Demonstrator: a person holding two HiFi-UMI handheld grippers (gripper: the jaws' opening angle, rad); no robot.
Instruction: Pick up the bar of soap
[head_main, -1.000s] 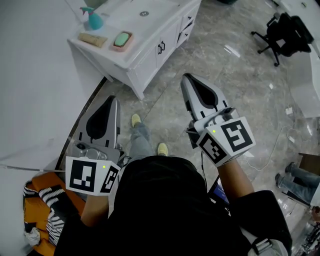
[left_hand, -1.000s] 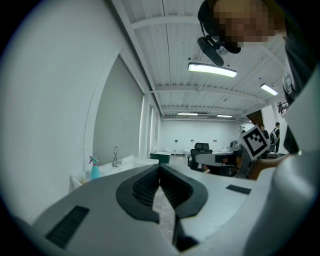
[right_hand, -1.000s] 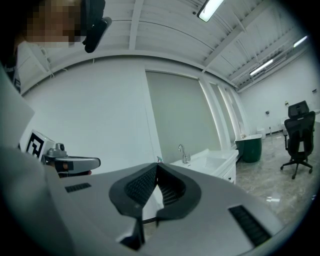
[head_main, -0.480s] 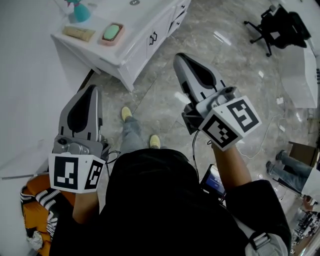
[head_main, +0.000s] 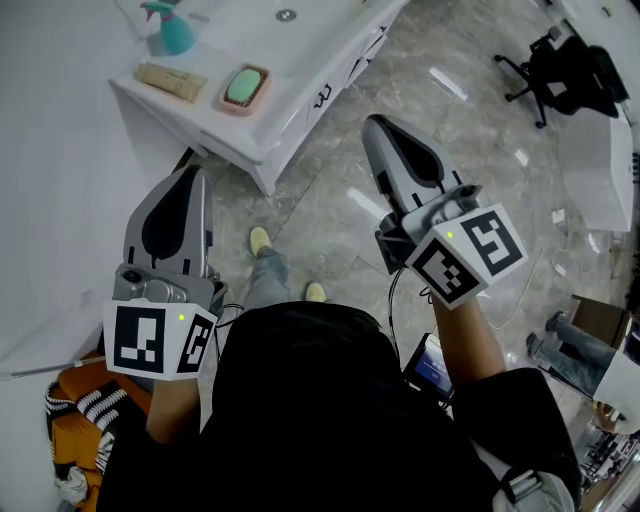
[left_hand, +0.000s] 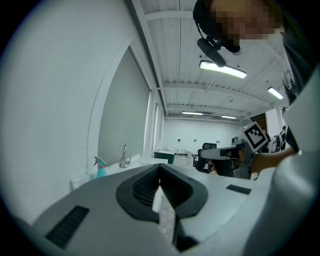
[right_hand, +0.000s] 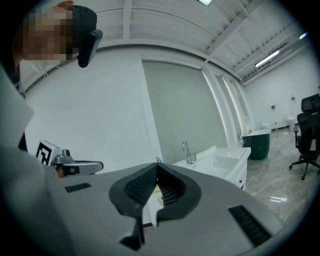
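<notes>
The green bar of soap (head_main: 243, 87) lies in a pink dish (head_main: 262, 92) on the white vanity top (head_main: 315, 35), far ahead at upper left in the head view. My left gripper (head_main: 191, 173) is held at waist height, shut and holding nothing, well short of the vanity. My right gripper (head_main: 373, 122) is raised over the marble floor, also shut and with nothing in it. In the left gripper view the jaws (left_hand: 160, 168) meet at the tip; the soap is hidden there. The right gripper view shows its jaws (right_hand: 157, 162) meeting, with the faucet (right_hand: 186, 151) beyond.
A teal spray bottle (head_main: 171, 30) and a tan tube (head_main: 170, 81) stand left of the dish. The sink drain (head_main: 286, 15) is behind. An office chair (head_main: 565, 65) stands at upper right. An orange and striped bundle (head_main: 75, 405) lies at lower left. My shoes (head_main: 260, 240) are on the floor.
The head view has swung, so the vanity and soap sit lower and further right than half a second ago. Both grippers stay shut and have shifted only a little.
</notes>
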